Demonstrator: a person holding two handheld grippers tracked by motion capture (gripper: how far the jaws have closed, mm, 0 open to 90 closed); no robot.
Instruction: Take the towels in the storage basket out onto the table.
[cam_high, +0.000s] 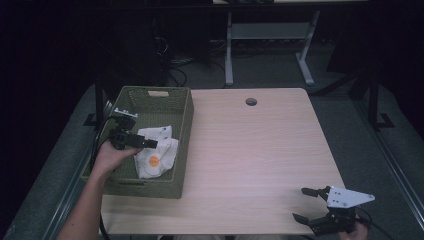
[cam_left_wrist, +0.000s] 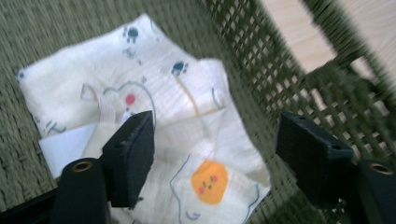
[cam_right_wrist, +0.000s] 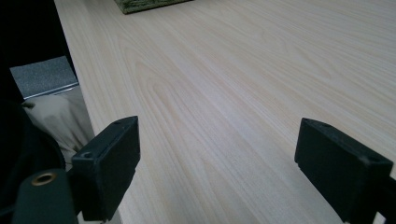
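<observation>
Work item: a white cloth (cam_high: 157, 152) with printed paw marks and an orange face (cam_left_wrist: 209, 182), lying crumpled on the floor of the basket, against the wall that faces the desk's middle.
Container: a green woven basket (cam_high: 181, 107), rectangular, standing at the left edge of the desk (cam_high: 260, 150), its long side along that edge, with a handle slot in the far wall.
Left gripper (cam_high: 150, 144): held inside the basket, directly over the cloth, pointing toward the right edge of the desk.
Left jaws: apart. In the left gripper view the cloth lies below and between them; whether the nearer pad touches the fabric cannot be told. The picture is blurred.
Right gripper (cam_high: 303, 204): at the near right corner of the desk, low over the bare wood, well apart from the basket, pointing toward the left edge.
Right jaws: wide apart, nothing between them.
Desk surface: light wood grain, with a round cable hole (cam_high: 251, 102) near the far edge.
</observation>
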